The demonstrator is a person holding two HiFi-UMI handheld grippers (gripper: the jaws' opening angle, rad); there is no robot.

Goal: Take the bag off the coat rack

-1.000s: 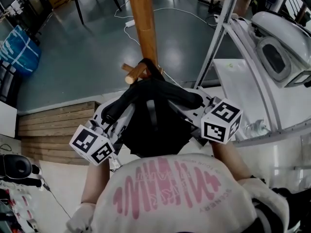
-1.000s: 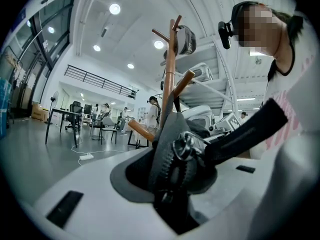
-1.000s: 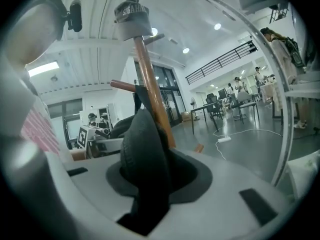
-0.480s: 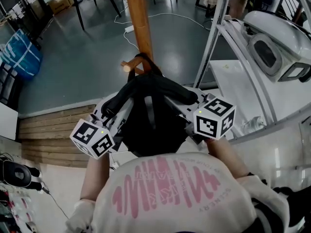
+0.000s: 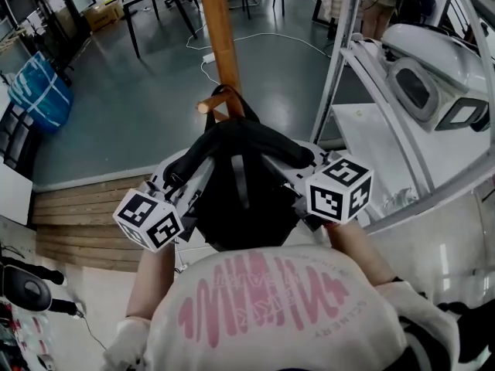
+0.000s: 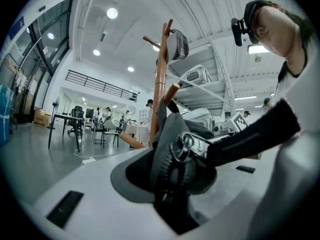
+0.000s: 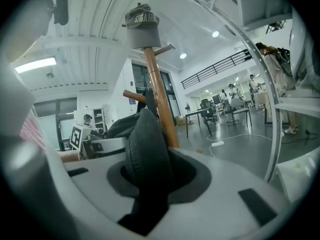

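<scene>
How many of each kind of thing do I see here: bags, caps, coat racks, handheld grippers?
black fabric bag: 1
grey cap on the rack's top: 1
brown wooden coat rack: 1
handheld grippers: 2 (left gripper, right gripper)
Total: 5

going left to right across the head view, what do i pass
blue sack → left gripper → black bag → right gripper → white machine
</scene>
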